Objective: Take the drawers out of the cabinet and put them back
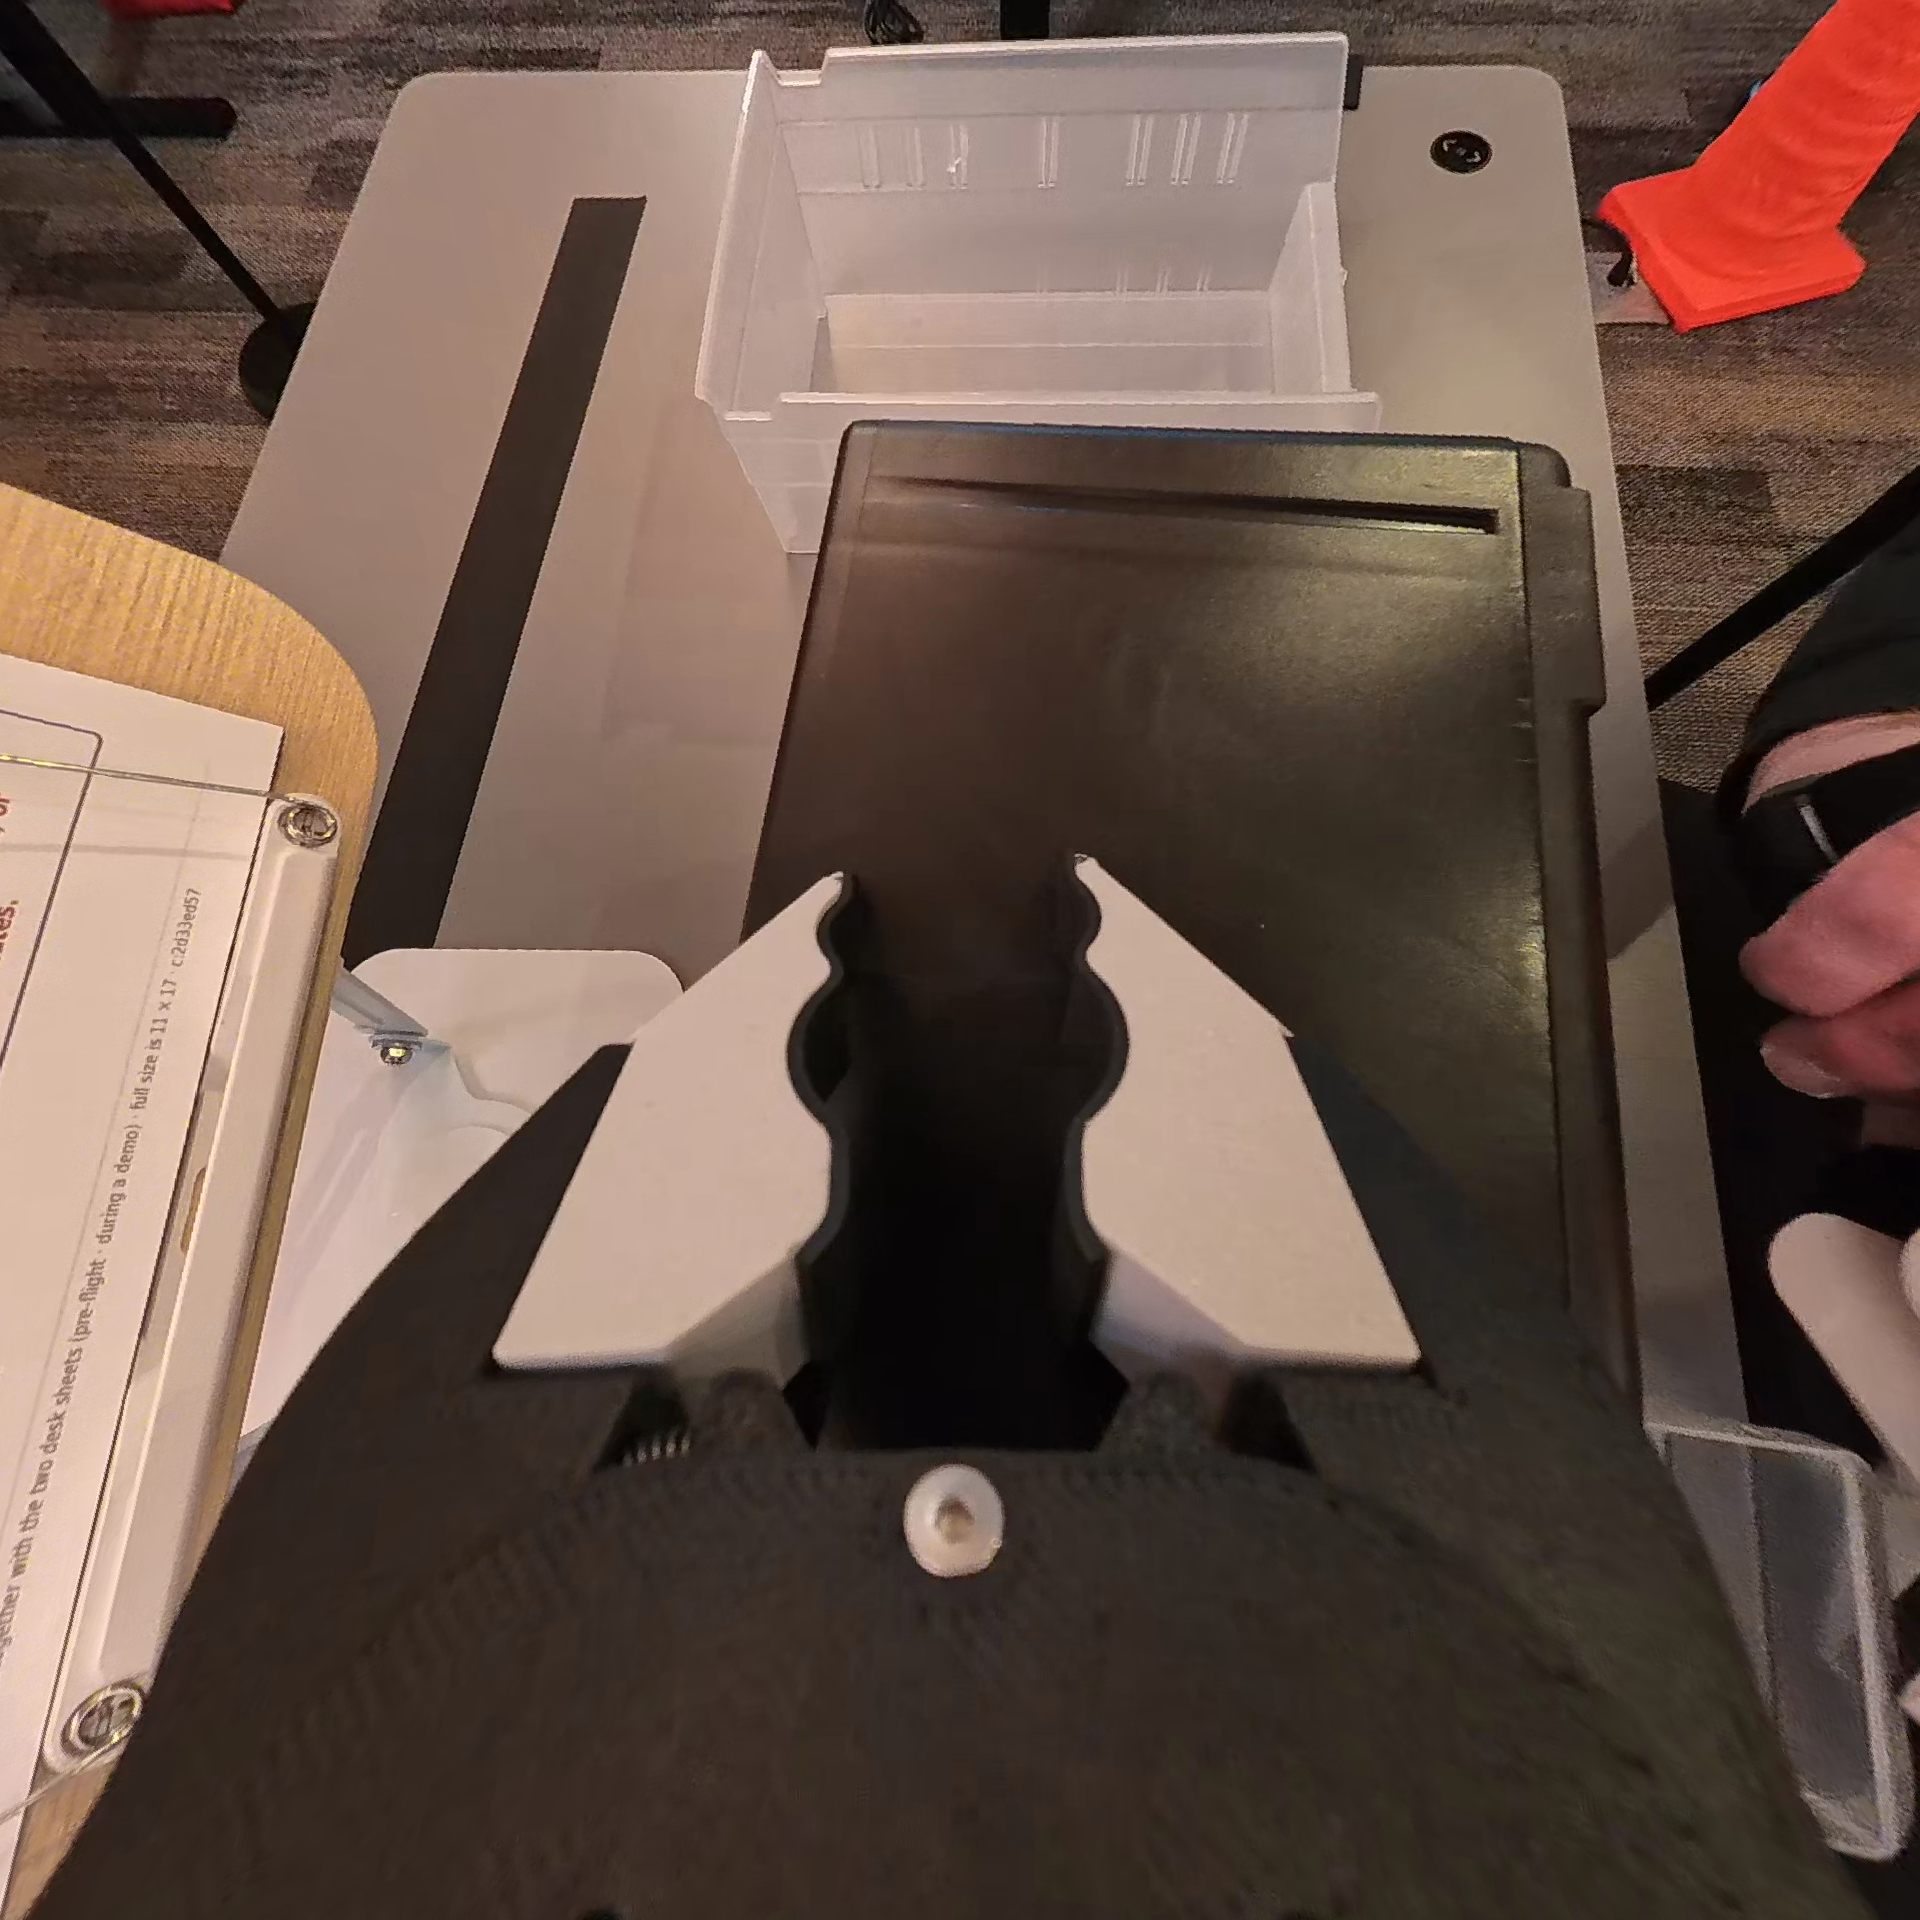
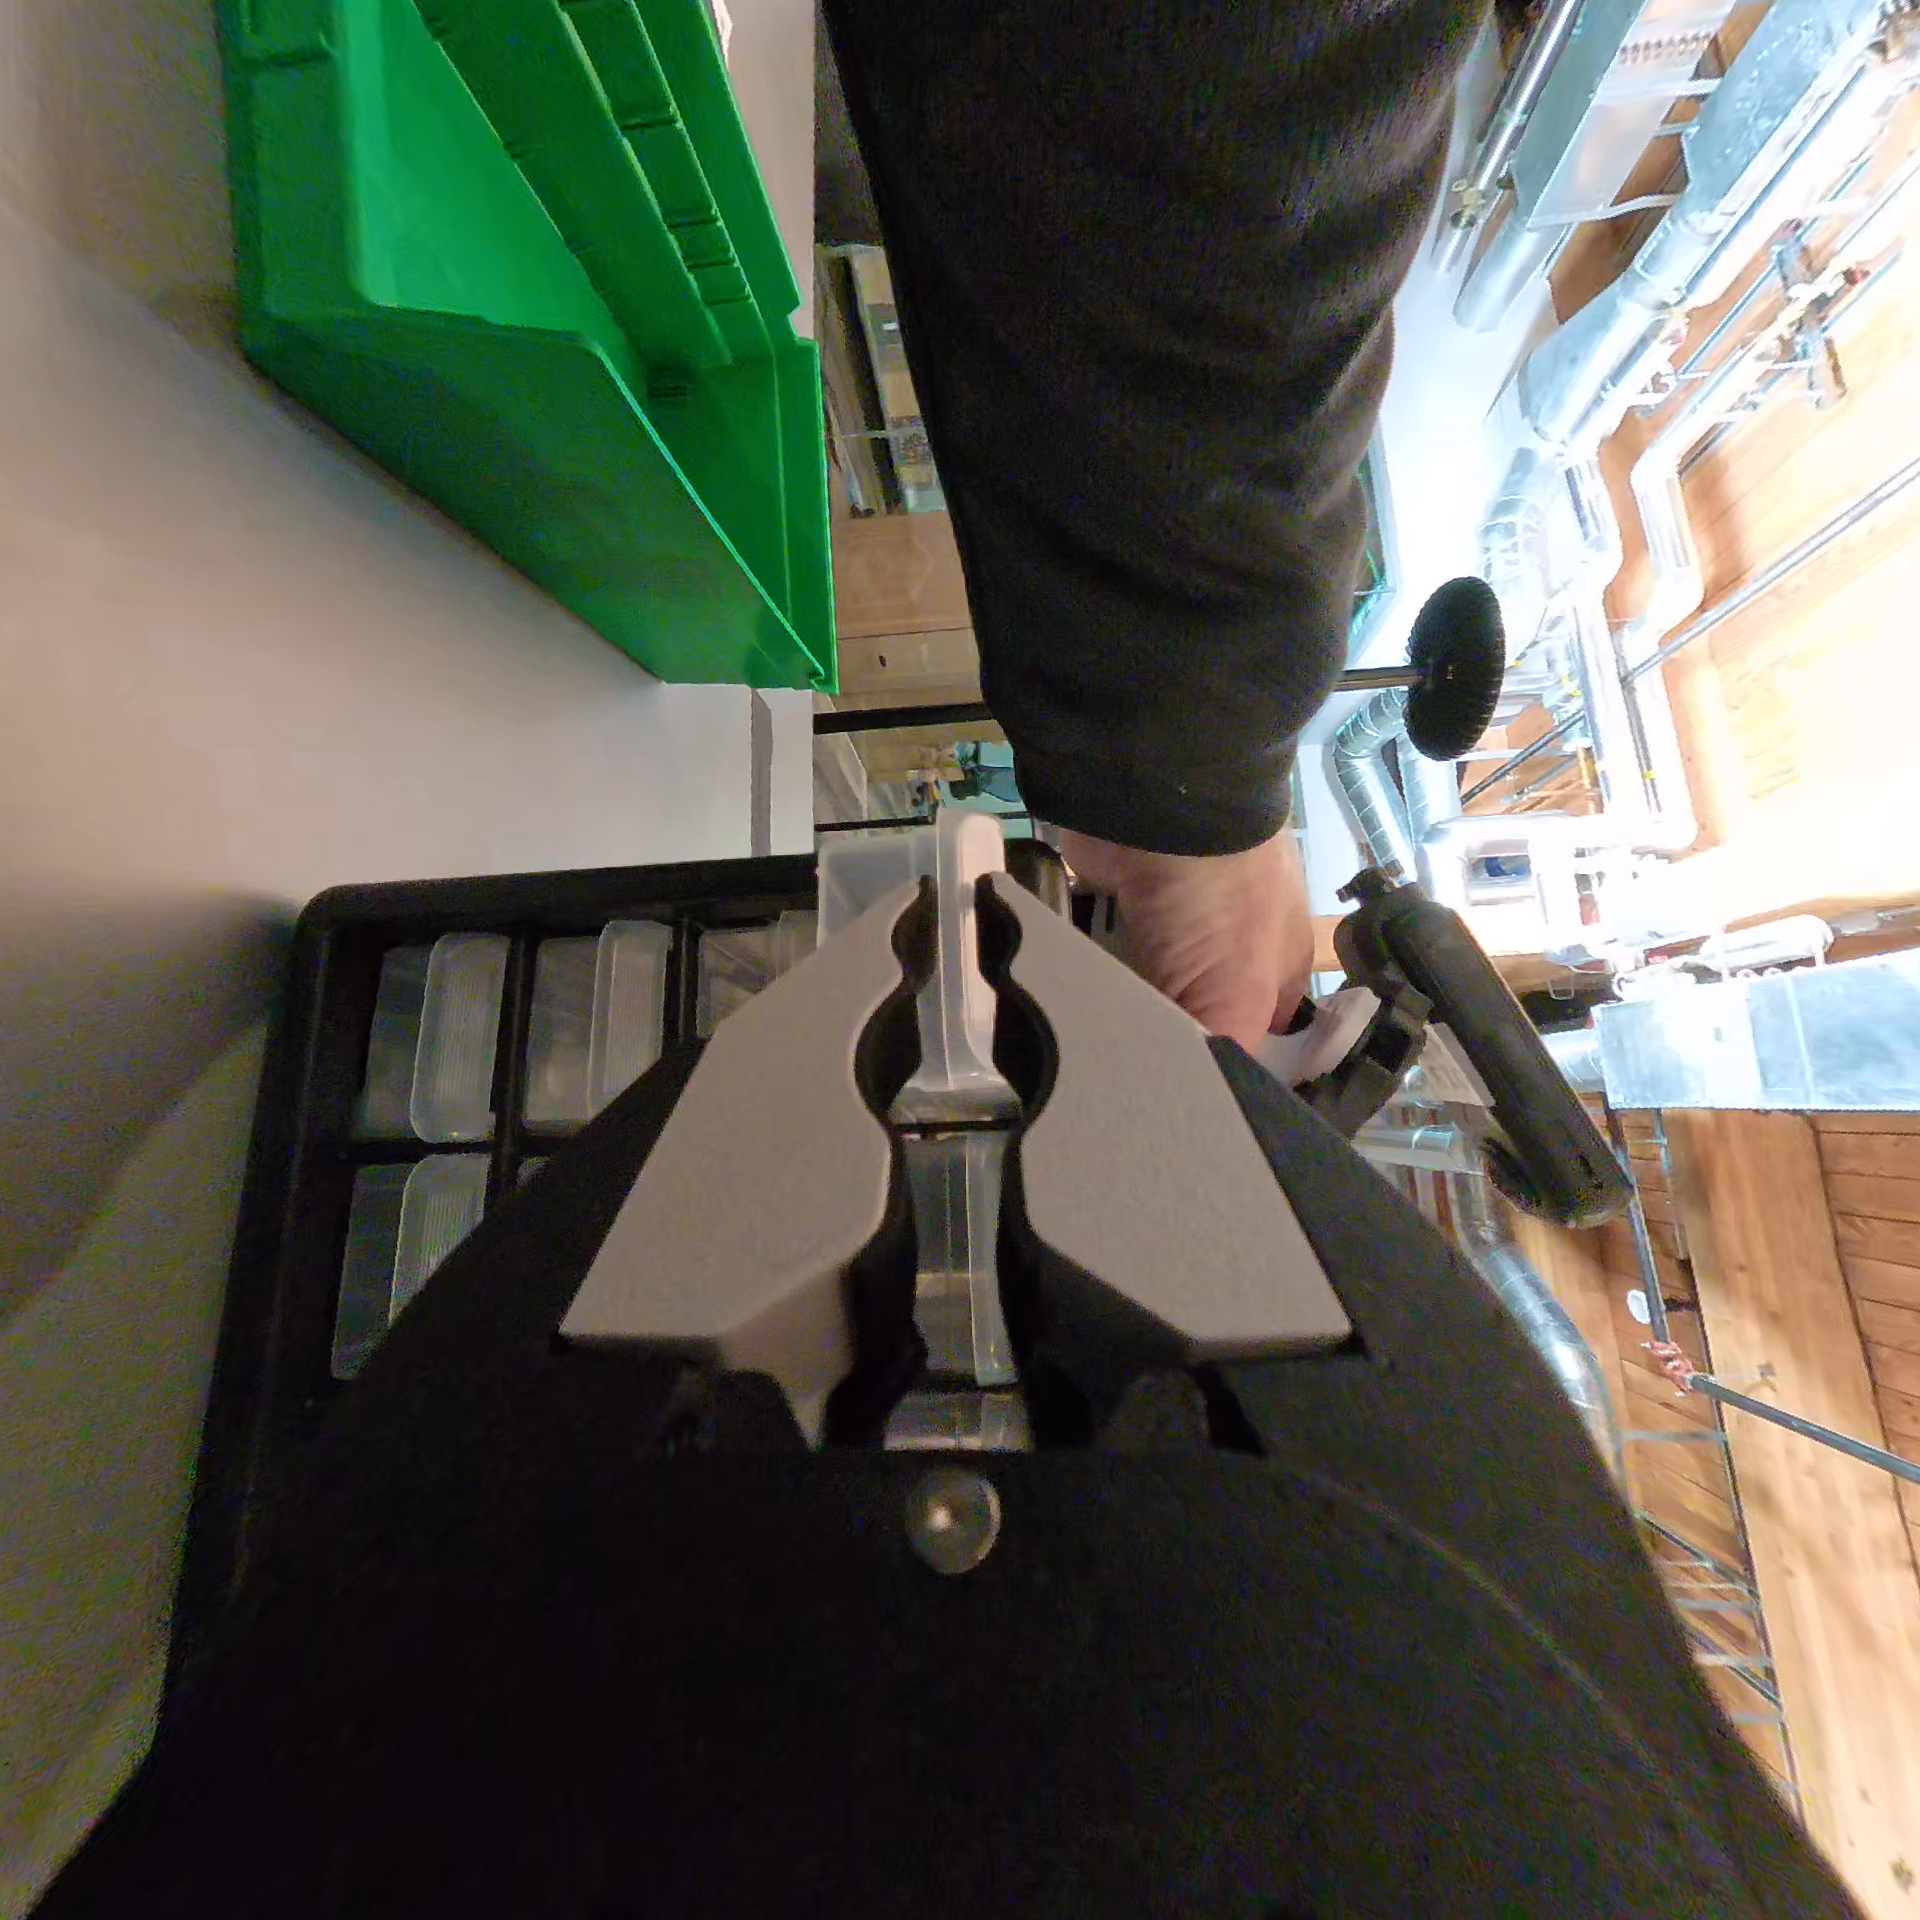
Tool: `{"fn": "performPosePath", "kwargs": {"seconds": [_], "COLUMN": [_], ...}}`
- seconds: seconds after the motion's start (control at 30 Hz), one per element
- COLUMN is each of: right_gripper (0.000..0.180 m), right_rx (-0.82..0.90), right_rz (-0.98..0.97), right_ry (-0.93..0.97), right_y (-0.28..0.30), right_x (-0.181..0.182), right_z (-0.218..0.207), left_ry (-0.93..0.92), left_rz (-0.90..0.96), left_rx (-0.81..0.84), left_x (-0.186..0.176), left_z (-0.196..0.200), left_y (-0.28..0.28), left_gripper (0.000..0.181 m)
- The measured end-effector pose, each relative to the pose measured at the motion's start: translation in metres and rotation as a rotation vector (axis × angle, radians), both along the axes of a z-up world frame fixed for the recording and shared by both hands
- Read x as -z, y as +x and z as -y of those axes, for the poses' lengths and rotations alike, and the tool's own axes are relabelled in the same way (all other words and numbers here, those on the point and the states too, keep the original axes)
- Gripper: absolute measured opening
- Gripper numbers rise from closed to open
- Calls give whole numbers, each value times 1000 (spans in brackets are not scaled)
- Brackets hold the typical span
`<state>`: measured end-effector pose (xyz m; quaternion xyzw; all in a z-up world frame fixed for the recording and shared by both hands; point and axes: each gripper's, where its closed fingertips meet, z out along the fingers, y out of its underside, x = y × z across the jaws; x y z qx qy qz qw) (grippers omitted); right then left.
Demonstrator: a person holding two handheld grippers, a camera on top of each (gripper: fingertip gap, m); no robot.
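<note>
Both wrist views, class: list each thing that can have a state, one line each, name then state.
Left gripper: open, empty, over the black cabinet.
Right gripper: shut on a clear drawer's handle.
Clear drawer: out of the cabinet, empty, on the grey table.
Other cabinet drawers: pushed in.

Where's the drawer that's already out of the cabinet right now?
In the left wrist view, the clear drawer sits empty on the grey table, at its far end just beyond the black cabinet.
</note>
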<state>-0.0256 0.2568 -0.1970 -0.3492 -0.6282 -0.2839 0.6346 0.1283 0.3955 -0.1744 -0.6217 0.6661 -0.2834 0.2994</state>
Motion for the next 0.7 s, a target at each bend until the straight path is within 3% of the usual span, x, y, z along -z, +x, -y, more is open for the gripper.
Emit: {"fn": "performPosePath", "kwargs": {"seconds": [0.03, 0.27, 0.4, 0.7], "right_gripper": [5, 4, 12, 4], "right_rx": [-3, -53, -25, -37], "right_rz": [3, 23, 3, 9], "right_ry": [-3, 4, 34, 1], "right_y": [-1, -4, 0, 0], "right_x": [0, 0, 1, -1], "right_z": [1, 21, 12, 20], "left_ry": [0, -5, -6, -9], "left_rz": [0, 1, 1, 1], "left_rx": [0, 3, 3, 5], "left_x": [0, 0, 0, 0], "left_z": [0, 0, 0, 0], "left_y": [0, 0, 0, -1], "left_gripper": [37, 37, 37, 36]}}
